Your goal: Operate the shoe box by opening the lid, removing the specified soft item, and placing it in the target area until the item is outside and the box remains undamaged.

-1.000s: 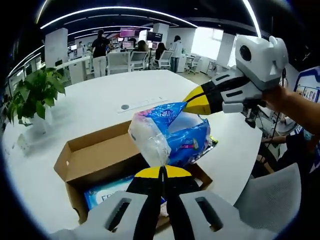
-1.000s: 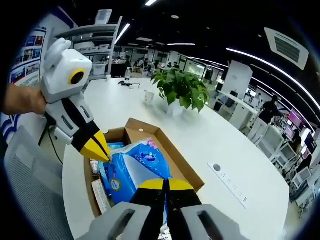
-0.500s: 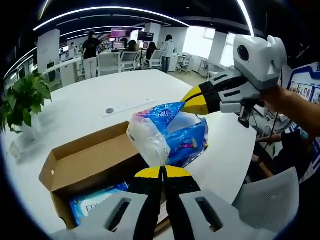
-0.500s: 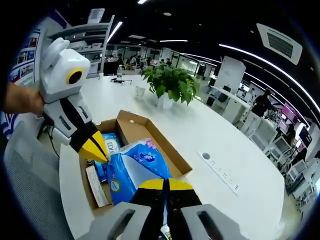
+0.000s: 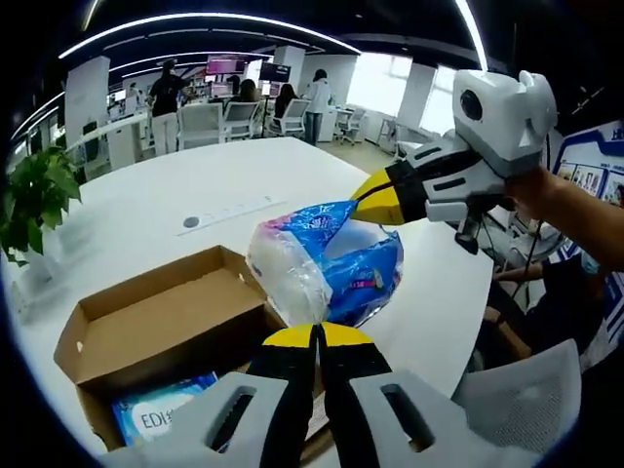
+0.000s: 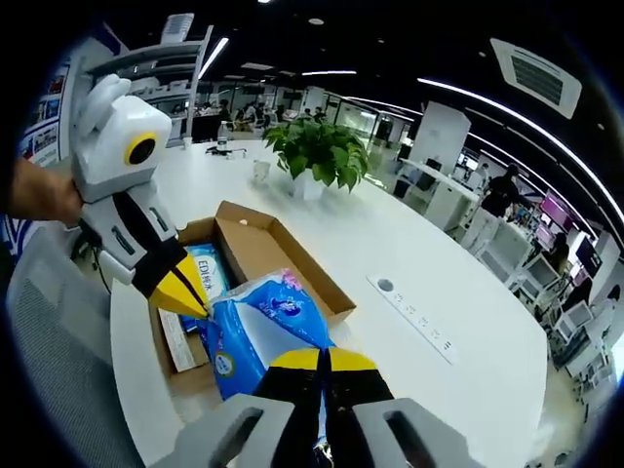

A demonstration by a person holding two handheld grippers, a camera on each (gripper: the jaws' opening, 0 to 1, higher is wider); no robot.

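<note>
Left gripper view: one soft blue-and-white pack [image 5: 327,268] hangs in the air above the counter [image 5: 195,210], lifted clear of the box [image 5: 166,327] and pinched at two ends. The left tool [image 5: 317,336] rises from the bottom with its yellow-tipped jaws clenched on the pack's lower edge. The right tool [image 5: 375,202] reaches in from the right, held by a hand [image 5: 531,190], its tips closed on the pack's upper corner.

Right gripper view: the pack [image 6: 258,327] sits between the right tool [image 6: 322,359], clamped on its near end, and the left tool [image 6: 190,297], which slants down from the left and grips its far corner. A hand [image 6: 39,195] holds that left tool.

The cardboard box [image 6: 253,253] lies open on the white counter [image 6: 439,322] just beyond the pack, with a blue packet [image 6: 205,273] inside; in the left gripper view that packet [image 5: 161,419] lies at the box's near end. One potted plant [image 6: 317,156] stands on the counter well beyond the box, one power strip [image 6: 419,320] is set into the counter, and a grey chair back [image 5: 526,390] stands beside it. Several people [image 5: 166,93] stand among desks far behind.
</note>
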